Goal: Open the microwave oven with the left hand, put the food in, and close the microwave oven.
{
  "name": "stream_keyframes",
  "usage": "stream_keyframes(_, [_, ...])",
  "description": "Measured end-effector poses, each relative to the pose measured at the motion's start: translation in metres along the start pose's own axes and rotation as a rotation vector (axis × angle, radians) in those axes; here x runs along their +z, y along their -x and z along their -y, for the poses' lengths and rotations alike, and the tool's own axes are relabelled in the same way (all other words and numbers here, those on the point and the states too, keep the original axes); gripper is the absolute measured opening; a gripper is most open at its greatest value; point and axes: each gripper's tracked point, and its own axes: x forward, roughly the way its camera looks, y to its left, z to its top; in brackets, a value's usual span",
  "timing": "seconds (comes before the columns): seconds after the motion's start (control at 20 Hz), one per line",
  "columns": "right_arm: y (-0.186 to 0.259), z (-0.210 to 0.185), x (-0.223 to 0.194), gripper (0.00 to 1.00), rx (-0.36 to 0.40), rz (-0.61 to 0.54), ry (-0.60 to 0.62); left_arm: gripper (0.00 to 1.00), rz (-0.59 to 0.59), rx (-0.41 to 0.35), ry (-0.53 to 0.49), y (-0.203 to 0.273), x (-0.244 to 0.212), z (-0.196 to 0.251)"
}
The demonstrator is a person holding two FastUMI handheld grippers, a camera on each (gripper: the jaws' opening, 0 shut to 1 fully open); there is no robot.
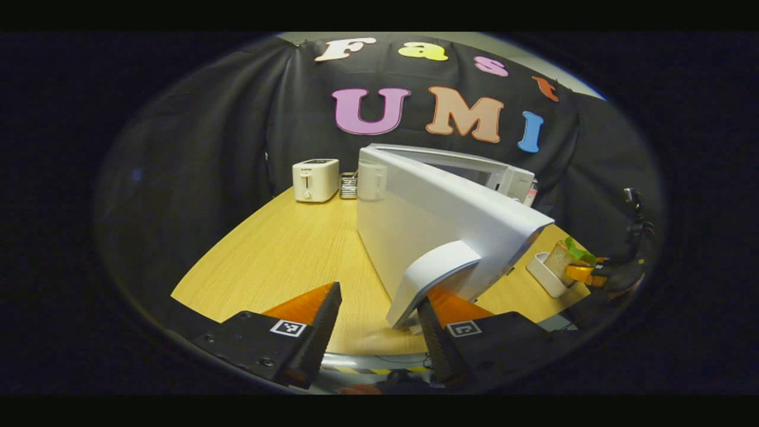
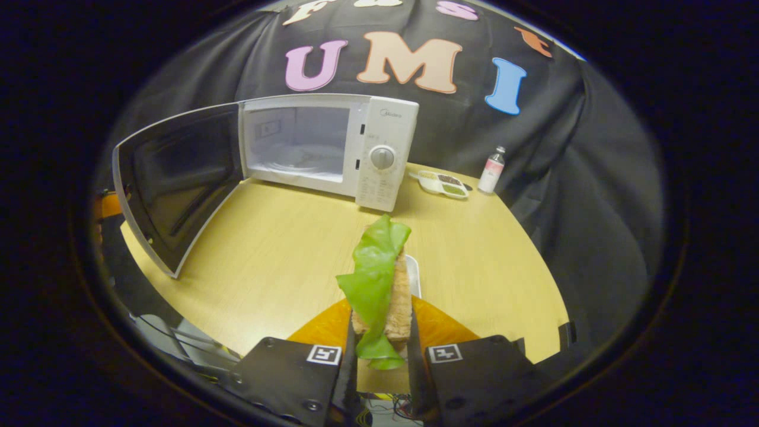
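Observation:
The white microwave point(image 2: 385, 154) stands at the back of the table with its door point(image 2: 178, 178) swung wide open and its cavity bare. In the left gripper view I see the outside of that door point(image 1: 427, 213); its white handle point(image 1: 436, 276) hangs just inside the right finger of my left gripper point(image 1: 379, 320), which is open and not pressing on it. My right gripper point(image 2: 381, 323) is shut on the food, a slice of bread with a green lettuce leaf point(image 2: 379, 279), held a little above a small white tray point(image 2: 413, 270). The same food point(image 1: 569, 254) shows far right.
A white toaster point(image 1: 315, 179), a small metal rack point(image 1: 348, 185) and a white cup point(image 1: 372, 181) stand at the table's back left. Right of the microwave are a divided dish point(image 2: 442, 182) and a small bottle point(image 2: 492, 169). Bare wooden tabletop point(image 2: 284, 249) lies before the microwave.

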Motion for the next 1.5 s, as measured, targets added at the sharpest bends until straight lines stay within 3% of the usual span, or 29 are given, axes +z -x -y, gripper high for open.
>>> stream_keyframes(0.25, [0.009,0.005,0.025,0.39,-0.003,0.037,0.034,0.88,0.025,0.044,-0.067,0.010,0.013,-0.008])
stream_keyframes(0.55, [0.019,0.000,0.087,0.39,0.013,0.124,0.066,0.89,0.080,0.042,-0.149,0.032,0.028,-0.005])
stream_keyframes(0.9, [0.011,-0.059,0.153,0.38,0.137,0.189,0.028,0.89,0.129,0.050,-0.160,0.060,0.044,-0.011])
stream_keyframes(1.1, [-0.009,-0.105,0.174,0.38,0.235,0.174,-0.072,0.89,0.174,0.097,-0.135,0.081,0.063,-0.024])
stream_keyframes(1.25, [-0.034,-0.136,0.182,0.39,0.306,0.125,-0.260,0.89,0.215,0.132,-0.071,0.092,0.082,-0.033])
stream_keyframes(1.3, [-0.043,-0.144,0.187,0.32,0.320,0.109,-0.333,0.89,0.221,0.140,-0.041,0.097,0.083,-0.034])
stream_keyframes(1.35, [-0.052,-0.149,0.192,0.32,0.328,0.097,-0.396,0.90,0.227,0.147,-0.010,0.101,0.086,-0.036])
stream_keyframes(1.4, [-0.063,-0.154,0.198,0.38,0.334,0.091,-0.445,0.90,0.234,0.152,0.016,0.105,0.089,-0.036])
stream_keyframes(1.5, [-0.081,-0.162,0.207,0.38,0.349,0.071,-0.556,0.90,0.274,0.135,0.055,0.110,0.100,-0.032])
